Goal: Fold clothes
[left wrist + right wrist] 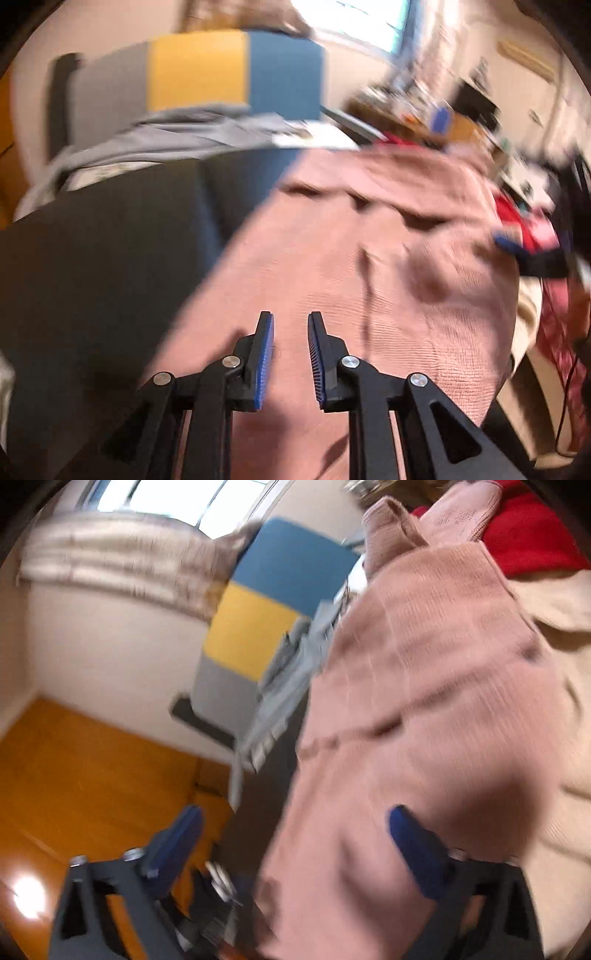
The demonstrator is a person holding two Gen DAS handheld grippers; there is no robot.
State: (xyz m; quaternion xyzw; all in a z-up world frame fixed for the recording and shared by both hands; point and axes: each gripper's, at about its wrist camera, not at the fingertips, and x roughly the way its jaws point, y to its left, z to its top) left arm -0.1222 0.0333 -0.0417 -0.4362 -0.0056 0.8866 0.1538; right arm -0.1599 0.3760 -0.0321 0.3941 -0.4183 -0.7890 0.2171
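Left wrist view. Your left gripper (290, 354) hangs low over the pink knit garment (369, 258), its two blue-padded fingers parted with a clear gap and no cloth between them. The garment lies spread over the dark table (92, 277), mostly flat, with several shallow creases across its far half. Its left edge runs diagonally across the dark surface. That spread-out lie suits folding: a flat panel gives you an edge to pick up. Whether the garment is one layer or already doubled over, I cannot tell; blur hides the hems. A grey garment (166, 136) lies bunched at the table's far end, in front of a grey, yellow and blue panel (229, 70). Red cloth (524, 218) sits off the pink garment's right side, and your other gripper shows there only as a dark, blurred shape.

Right wrist view. Heavy motion blur here. Your right gripper (295, 834) has its fingers set wide apart; the right finger (417, 849) lies against or just over the pink garment, and the left finger sits off the cloth, above the orange floor (92, 775). Nothing is pinched. The wide opening reads as a posture for straddling a cloth edge, though the same posture would equally follow letting an edge go. The pink garment fills the right half of this view, with the red cloth and a cream fabric (554, 602) beyond it.

Judgement: both grippers empty, garment on the table, fold state undetermined.
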